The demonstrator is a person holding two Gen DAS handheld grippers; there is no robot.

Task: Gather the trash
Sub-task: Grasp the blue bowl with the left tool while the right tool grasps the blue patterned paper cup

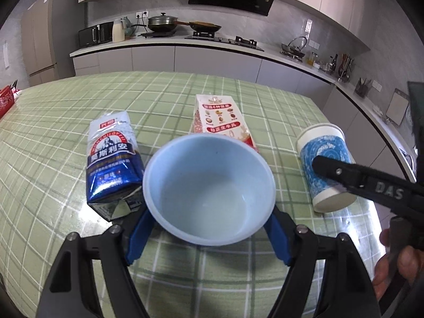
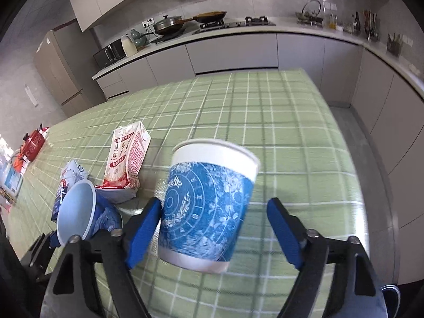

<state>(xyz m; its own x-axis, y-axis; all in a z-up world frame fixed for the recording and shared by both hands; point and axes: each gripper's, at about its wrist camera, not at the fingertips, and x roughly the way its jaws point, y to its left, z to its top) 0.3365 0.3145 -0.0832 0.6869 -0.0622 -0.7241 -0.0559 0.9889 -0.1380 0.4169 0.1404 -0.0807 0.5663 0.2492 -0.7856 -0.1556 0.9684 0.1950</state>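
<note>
- Left hand-held gripper [image 1: 209, 212]: its blue fingers [image 1: 140, 235] are clamped on the light-blue bowl [image 1: 209, 188], one on each side below the rim. Through your left wrist camera you look straight into the bowl's mouth, and nothing shows inside it. In the right wrist view the bowl sits tipped, mouth turned up and toward the cup, with a blue pattern on its outer wall.
- Right hand-held gripper [image 2: 214, 204]: jaws apart, straddling the paper cup [image 2: 209, 206]. The left finger is at the cup's wall; whether it touches, you cannot tell through the blur. The right finger stands clear, with green cloth showing in the gap, so there is no grip on the cup.
- The paper cup is white with a blue patterned band. It stands mouth up on the table [image 1: 53, 132], to the right of the bowl.
- A blue-and-silver carton [image 1: 111, 159] lies flat just left of the bowl, its crushed end near the left finger.
- A white-and-red carton [image 1: 220, 119] lies behind the bowl, apart from the cup.
- Your hand [image 1: 394, 267] shows at the lower right edge, around the right tool's handle.
- The table carries a green checked cloth.
</note>
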